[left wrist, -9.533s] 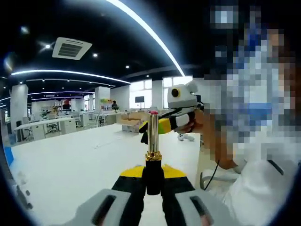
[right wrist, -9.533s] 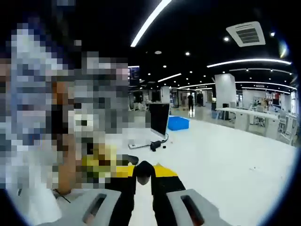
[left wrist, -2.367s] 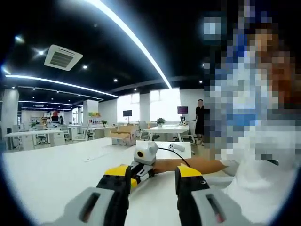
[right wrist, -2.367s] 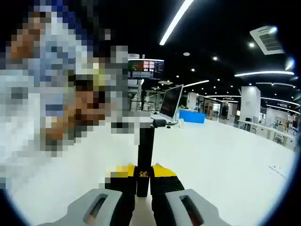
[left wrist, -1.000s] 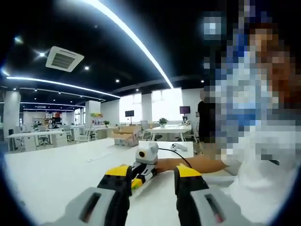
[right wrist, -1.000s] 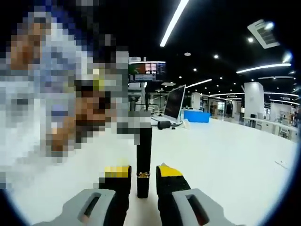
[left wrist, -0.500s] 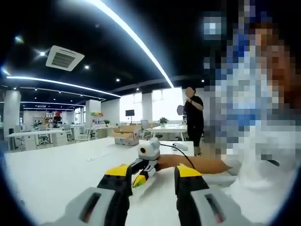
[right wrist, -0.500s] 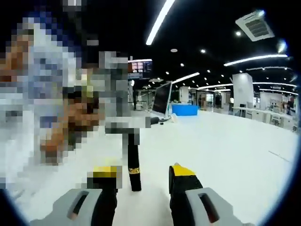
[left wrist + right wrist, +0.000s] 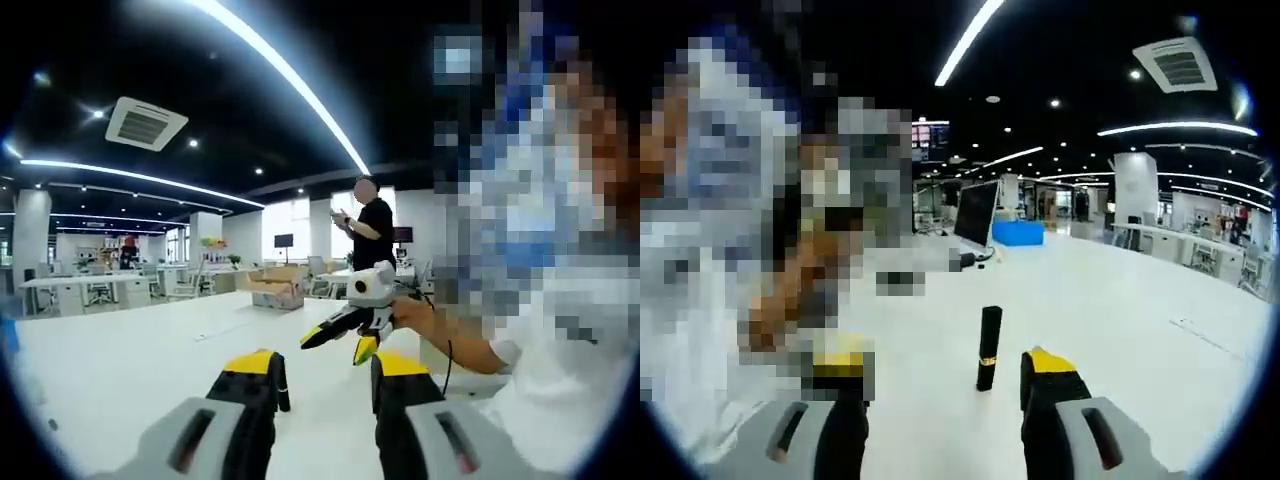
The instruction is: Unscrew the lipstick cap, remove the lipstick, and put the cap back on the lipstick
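Right gripper view shows the capped lipstick standing upright on the white table, low in the centre, between the wide-open, empty jaws of the right gripper. The left gripper is open and empty too. The task seems finished, though the cap's seating is too small to judge; next is only to draw back.

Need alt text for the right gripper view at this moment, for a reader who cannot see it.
A capped black lipstick with a gold band stands upright on a white table, free of the open right gripper, whose yellow-tipped fingers rise on either side of it nearer the camera. Behind lie a dark monitor, a blue box and an open-plan office.
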### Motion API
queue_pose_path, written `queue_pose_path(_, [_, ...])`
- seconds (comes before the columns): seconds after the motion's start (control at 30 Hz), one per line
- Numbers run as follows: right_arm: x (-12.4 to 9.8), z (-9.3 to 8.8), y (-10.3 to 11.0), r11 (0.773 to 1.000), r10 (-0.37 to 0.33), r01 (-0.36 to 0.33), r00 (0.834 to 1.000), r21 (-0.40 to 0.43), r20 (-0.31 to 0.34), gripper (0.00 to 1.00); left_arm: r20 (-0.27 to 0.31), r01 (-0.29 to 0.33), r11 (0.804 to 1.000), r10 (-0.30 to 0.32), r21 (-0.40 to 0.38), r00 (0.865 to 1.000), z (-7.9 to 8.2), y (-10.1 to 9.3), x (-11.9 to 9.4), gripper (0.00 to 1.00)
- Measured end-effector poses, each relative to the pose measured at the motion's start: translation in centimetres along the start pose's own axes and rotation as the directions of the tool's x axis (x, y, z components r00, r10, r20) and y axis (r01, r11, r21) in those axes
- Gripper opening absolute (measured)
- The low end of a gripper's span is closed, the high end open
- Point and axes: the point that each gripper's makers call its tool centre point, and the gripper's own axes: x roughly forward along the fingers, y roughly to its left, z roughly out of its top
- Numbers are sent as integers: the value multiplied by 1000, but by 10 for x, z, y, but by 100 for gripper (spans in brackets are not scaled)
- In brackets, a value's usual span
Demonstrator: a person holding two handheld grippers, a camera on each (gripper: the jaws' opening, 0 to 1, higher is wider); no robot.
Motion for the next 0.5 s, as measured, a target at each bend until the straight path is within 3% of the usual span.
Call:
queue_pose_path(0.17, [-28, 25, -5, 992, -112, 115, 992, -54, 56, 52, 5, -8, 1000, 8, -5, 1000, 0, 2, -2, 38])
queue_pose_path(0.33, [-55, 44, -10, 981, -190, 195, 968, -12, 162, 47, -1, -20, 1000, 20, 15, 1000, 1, 1, -3, 39])
queue_pose_path(0.4, [-66, 54, -9, 973, -229, 231, 949, 15, 216, 45, -2, -27, 999, 27, 18, 1000, 1, 3, -2, 39])
queue_pose_path(0.5, [-73, 58, -6, 967, -253, 254, 939, 27, 231, 37, -10, -39, 999, 40, 22, 999, 0, 4, 0, 40])
